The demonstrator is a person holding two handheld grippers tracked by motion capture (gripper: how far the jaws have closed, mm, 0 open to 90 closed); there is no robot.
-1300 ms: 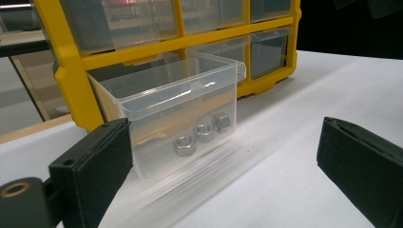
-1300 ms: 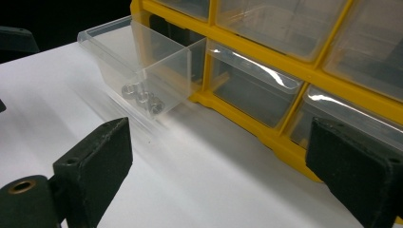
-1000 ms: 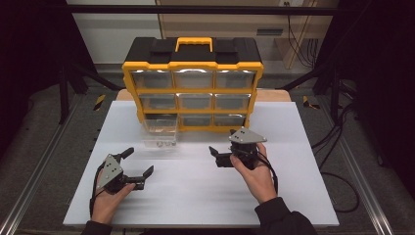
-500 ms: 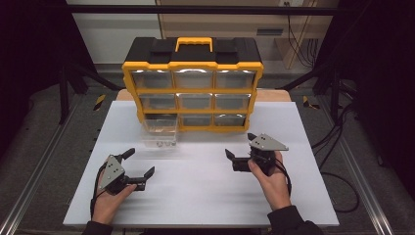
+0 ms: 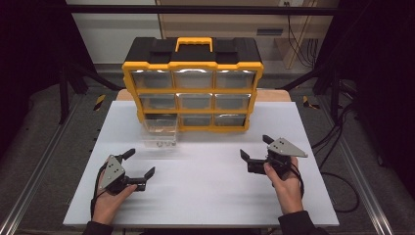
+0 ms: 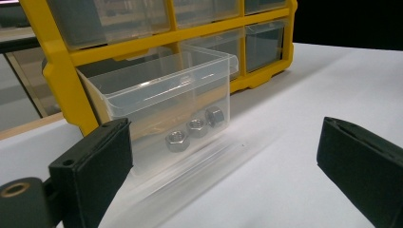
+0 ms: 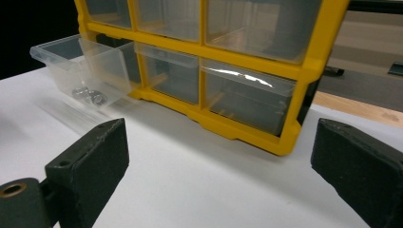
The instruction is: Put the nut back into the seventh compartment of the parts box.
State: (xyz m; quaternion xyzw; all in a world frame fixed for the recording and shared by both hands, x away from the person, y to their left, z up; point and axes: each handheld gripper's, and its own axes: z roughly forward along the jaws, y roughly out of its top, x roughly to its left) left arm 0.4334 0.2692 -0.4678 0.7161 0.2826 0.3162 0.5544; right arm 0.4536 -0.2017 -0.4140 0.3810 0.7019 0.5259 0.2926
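Note:
A yellow and black drawer cabinet point(image 5: 193, 83) stands at the back of the white table point(image 5: 205, 186). Its bottom-left clear drawer point(image 5: 159, 131) is pulled out onto the table, and three metal nuts point(image 6: 195, 128) lie inside it. My left gripper point(image 5: 141, 165) rests at the front left, open and empty, facing the drawer point(image 6: 161, 95). Held at the front right, my right gripper point(image 5: 255, 148) is open and empty too, pointing toward the cabinet point(image 7: 228, 71) with the pulled-out drawer point(image 7: 81, 71) off to its left.
The cabinet holds several other clear drawers, all pushed in. Wide bare table surface lies between the two grippers. Cables point(image 5: 337, 147) trail off the table's right side, and dark frame posts stand on both sides.
My right gripper has moved right and toward the front of the table, away from the cabinet. The left gripper has stayed in place.

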